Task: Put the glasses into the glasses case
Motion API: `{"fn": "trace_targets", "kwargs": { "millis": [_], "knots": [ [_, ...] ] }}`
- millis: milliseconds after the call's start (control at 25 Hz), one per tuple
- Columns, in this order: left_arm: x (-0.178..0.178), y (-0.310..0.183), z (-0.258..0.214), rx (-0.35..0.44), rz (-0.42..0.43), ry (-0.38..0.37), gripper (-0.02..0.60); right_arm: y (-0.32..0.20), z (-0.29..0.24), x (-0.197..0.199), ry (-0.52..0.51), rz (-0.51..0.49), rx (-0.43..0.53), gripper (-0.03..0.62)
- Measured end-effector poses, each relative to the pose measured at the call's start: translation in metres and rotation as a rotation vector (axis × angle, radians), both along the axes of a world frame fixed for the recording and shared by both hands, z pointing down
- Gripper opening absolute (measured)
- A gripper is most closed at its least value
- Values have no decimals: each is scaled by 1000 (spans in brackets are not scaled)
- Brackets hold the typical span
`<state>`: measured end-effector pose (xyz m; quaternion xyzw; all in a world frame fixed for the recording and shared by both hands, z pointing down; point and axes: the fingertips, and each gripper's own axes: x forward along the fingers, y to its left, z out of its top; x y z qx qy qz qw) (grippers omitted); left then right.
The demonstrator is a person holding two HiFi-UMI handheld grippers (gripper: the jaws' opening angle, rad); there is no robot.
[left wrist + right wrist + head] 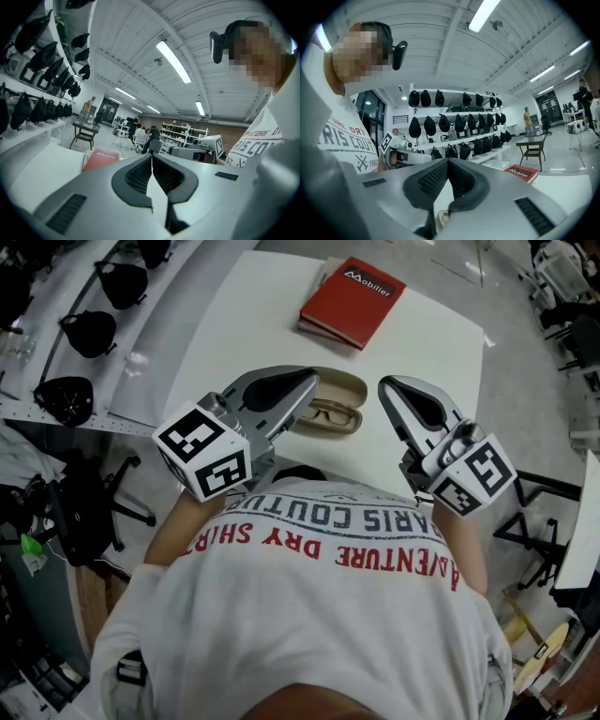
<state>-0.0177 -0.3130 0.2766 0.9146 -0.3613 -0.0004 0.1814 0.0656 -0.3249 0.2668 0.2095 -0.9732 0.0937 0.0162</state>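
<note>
An open tan glasses case [349, 385] lies on the white table [234, 324], just beyond the person's chest. Brown-framed glasses [330, 412] rest inside its near half. My left gripper [312, 376] hovers over the case's left end, held level, its jaws shut with nothing between them. To the right of the case my right gripper [384, 383] hangs over bare table, also shut and empty. The left gripper view shows that gripper's pads [140, 176] meeting at the tips. In the right gripper view the pads [436, 180] meet too, with a sliver of the case [442, 217] below them.
A red book [353, 301] lies at the table's far side, also visible as the red book [101, 158] and the red book [522, 174]. Shelves with dark bags [89, 332] run along the left. An office chair base [112, 512] stands at the table's left edge.
</note>
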Motion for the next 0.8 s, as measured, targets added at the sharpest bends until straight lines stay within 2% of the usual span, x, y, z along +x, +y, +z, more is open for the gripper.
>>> {"fn": "trace_targets", "kwargs": {
  "millis": [600, 800],
  "knots": [
    [1, 2, 18, -30, -8, -17, 29, 1, 17, 2, 17, 8, -22, 23],
    [6, 6, 22, -31, -10, -45, 29, 5, 19, 6, 26, 3, -22, 23]
  ]
}}
